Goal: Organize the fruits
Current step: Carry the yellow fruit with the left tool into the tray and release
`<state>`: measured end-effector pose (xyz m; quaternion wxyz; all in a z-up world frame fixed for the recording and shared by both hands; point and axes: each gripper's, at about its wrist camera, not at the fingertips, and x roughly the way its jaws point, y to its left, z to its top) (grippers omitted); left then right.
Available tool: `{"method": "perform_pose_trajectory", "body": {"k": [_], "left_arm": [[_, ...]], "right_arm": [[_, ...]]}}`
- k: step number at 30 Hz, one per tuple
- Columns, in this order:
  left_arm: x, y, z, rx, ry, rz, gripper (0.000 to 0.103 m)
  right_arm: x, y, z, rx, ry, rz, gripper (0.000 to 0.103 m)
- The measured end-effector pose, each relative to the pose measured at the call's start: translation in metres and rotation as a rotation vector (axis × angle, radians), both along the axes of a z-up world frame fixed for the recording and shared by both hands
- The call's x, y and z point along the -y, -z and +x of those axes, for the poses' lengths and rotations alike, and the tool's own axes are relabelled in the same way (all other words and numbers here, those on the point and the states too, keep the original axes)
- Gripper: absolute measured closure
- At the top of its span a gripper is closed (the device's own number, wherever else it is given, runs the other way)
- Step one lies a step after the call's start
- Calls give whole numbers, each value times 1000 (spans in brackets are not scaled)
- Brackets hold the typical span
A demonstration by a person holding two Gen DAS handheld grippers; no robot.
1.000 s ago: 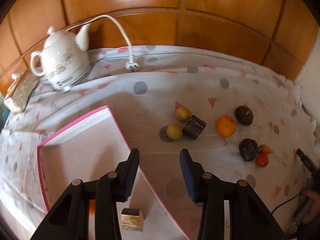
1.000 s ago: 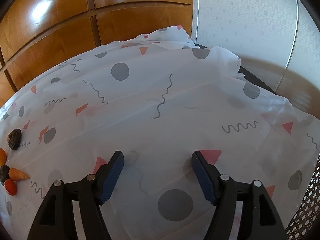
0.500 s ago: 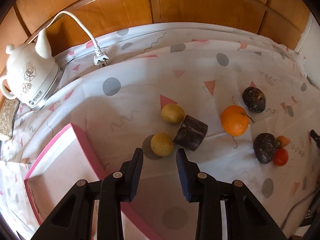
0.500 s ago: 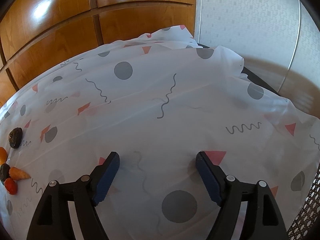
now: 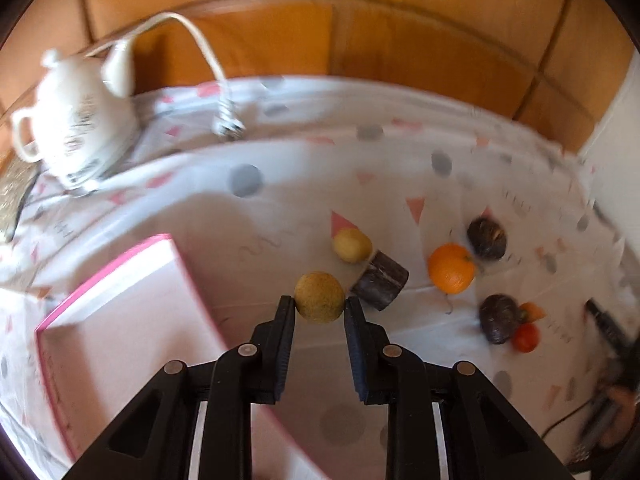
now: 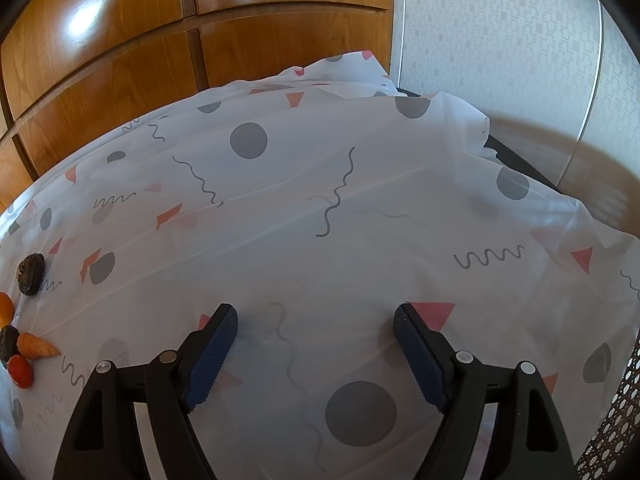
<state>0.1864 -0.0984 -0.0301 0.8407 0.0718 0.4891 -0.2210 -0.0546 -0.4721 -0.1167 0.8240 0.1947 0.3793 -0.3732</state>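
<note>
Item: yellow-green fruit [image 5: 319, 297], clamped at the tips of your left gripper [image 5: 319, 312], above the surface [image 5: 280, 208]. The pink-edged box [image 5: 120, 320] lies directly to its left, close. Right gripper [image 6: 315, 320]: jaws opening, nothing between them.

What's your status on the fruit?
Left claw shut on yellow fruit. Right claw opening, empty. Pink-rimmed box alongside, nothing blocking.

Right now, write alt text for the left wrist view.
The left hand-held gripper is shut on a yellow fruit above a patterned tablecloth. A pink-edged box lies left; an orange and dark fruits lie right.
</note>
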Motion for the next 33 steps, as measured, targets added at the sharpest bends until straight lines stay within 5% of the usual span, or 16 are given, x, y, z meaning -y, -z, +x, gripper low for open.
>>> {"method": "perform_pose_trajectory", "body": {"k": [5,15,33], "left_arm": [[-52,-20,-10,45,-150,-48,78],[-151,-3,-11,-17,-473,-106,78],[-193,10,-83,14,-531,-95,78]], "right_arm": [[0,0,0,0,0,0,20],[0,0,1,0,0,0,20],[0,0,3,-3,-1,-4,20]]}}
